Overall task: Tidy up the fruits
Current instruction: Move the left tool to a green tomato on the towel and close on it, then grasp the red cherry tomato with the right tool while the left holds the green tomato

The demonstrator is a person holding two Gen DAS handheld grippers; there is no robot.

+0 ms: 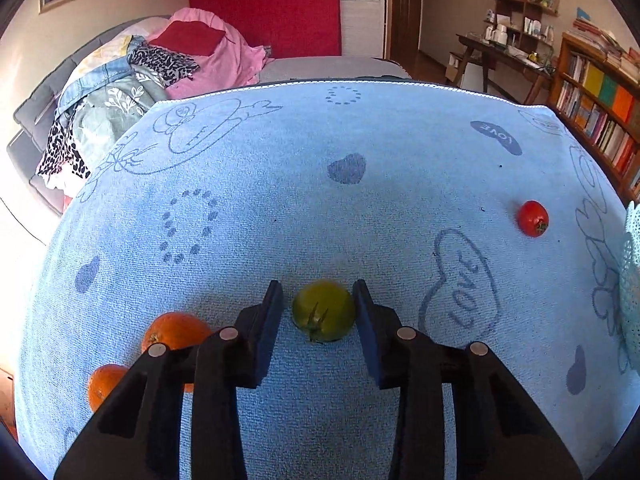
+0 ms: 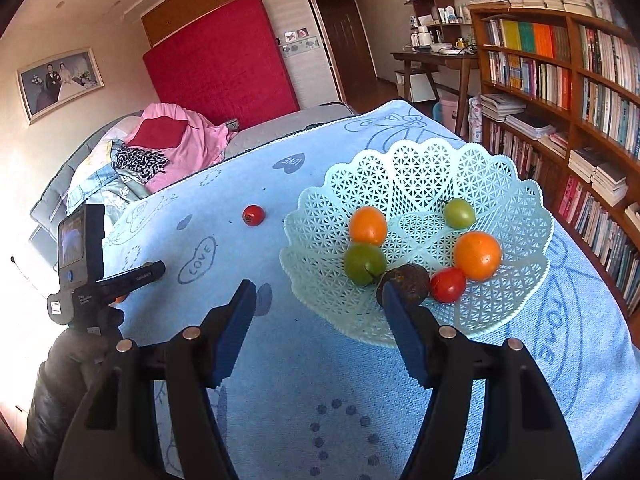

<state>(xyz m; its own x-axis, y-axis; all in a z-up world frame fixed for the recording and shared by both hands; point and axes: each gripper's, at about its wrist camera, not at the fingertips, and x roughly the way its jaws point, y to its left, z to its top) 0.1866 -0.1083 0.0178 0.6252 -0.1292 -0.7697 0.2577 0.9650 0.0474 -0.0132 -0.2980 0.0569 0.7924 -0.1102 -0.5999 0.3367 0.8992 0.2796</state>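
The left gripper [image 1: 319, 305] sits low over the blue towel [image 1: 320, 200] with its jaws open on either side of a green tomato [image 1: 323, 311]; the right pad looks to be at the fruit's side, while a thin gap shows at the left pad, and the tomato rests on the towel, stem toward the camera. Just left of that gripper lie two oranges [image 1: 176, 330], partly hidden behind its frame. A red tomato [image 1: 532, 218] lies well apart to the right, near the edge of the basket [image 1: 632, 280]. The right gripper [image 2: 318, 294] hovers above the towel with jaws wide open and nothing between them, its right finger overlapping the near rim of the pale green lattice basket [image 2: 500, 184]. In the basket lie two oranges [image 2: 477, 255], two green tomatoes [image 2: 365, 263], a red tomato [image 2: 448, 284] and a dark brown fruit [image 2: 410, 280], the last touching the near green and red tomatoes. The lone red tomato [image 2: 253, 215] lies on the towel left of the basket.
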